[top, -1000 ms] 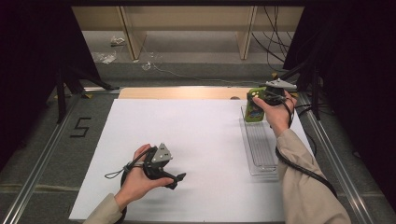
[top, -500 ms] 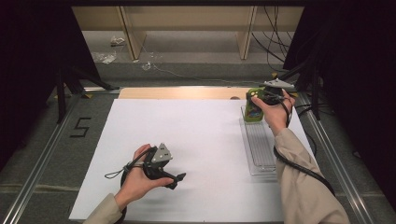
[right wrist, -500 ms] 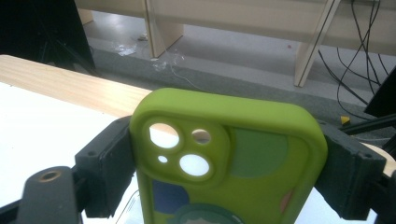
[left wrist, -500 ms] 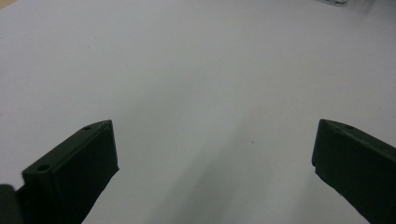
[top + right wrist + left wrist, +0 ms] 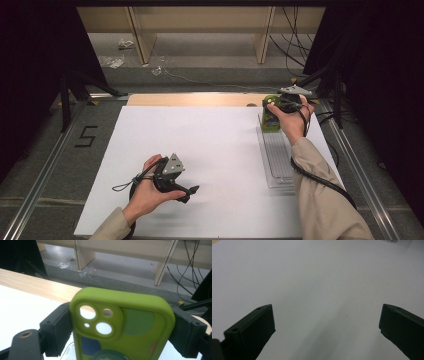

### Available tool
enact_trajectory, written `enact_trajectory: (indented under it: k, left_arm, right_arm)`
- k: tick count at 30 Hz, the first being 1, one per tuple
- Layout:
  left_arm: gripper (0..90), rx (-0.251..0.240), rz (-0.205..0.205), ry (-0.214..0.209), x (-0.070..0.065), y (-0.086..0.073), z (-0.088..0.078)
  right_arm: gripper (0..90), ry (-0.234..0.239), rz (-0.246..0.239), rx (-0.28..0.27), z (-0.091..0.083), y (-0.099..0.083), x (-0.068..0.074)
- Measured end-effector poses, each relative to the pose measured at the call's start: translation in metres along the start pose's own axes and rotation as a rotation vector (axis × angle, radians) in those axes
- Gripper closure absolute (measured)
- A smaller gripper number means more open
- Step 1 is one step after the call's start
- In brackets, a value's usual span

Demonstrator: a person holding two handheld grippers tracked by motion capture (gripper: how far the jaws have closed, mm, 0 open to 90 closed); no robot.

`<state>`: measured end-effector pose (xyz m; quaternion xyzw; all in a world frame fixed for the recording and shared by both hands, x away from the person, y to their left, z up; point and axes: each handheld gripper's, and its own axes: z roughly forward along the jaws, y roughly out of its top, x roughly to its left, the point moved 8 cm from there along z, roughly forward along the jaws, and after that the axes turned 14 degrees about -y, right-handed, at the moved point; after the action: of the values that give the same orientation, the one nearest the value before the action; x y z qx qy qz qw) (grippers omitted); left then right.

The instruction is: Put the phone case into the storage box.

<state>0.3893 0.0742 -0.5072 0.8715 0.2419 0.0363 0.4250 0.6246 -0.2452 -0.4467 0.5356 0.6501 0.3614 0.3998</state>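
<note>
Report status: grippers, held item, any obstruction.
Right hand-held gripper shut on green silicone phone case, above clear plastic tray. Left hand-held gripper open over white sheet. No obstruction.

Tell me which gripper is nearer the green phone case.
Right. The right gripper grips the green phone case by its sides; the left gripper rests far across the white sheet, open.

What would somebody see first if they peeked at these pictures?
The bright green phone case with round camera holes, clamped between the jaws of the right gripper at the table's far right, above a clear plastic tray. Next, the left gripper, jaws wide open, low over the big white sheet.
</note>
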Motion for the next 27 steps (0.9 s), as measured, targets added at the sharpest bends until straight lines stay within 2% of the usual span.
enact_trajectory:
  k: [10,19,27]
  left_arm:
    - [0.0,0.000,0.001,0.000,-0.0002,0.0000,0.0002]
    - [0.0,0.001,0.001,0.000,-0.0003,-0.0001,0.0004]
    - [0.0,0.001,0.001,0.000,-0.0004,0.0000,0.0005]
  right_arm:
    - [15.4,-0.032,0.004,-0.006,0.0044,-0.0003,0.0007]
    - [3.9,-0.043,0.016,0.010,0.0078,-0.0009,-0.0006]
    - [1.9,-0.042,0.016,0.023,0.0067,-0.0017,-0.0035]
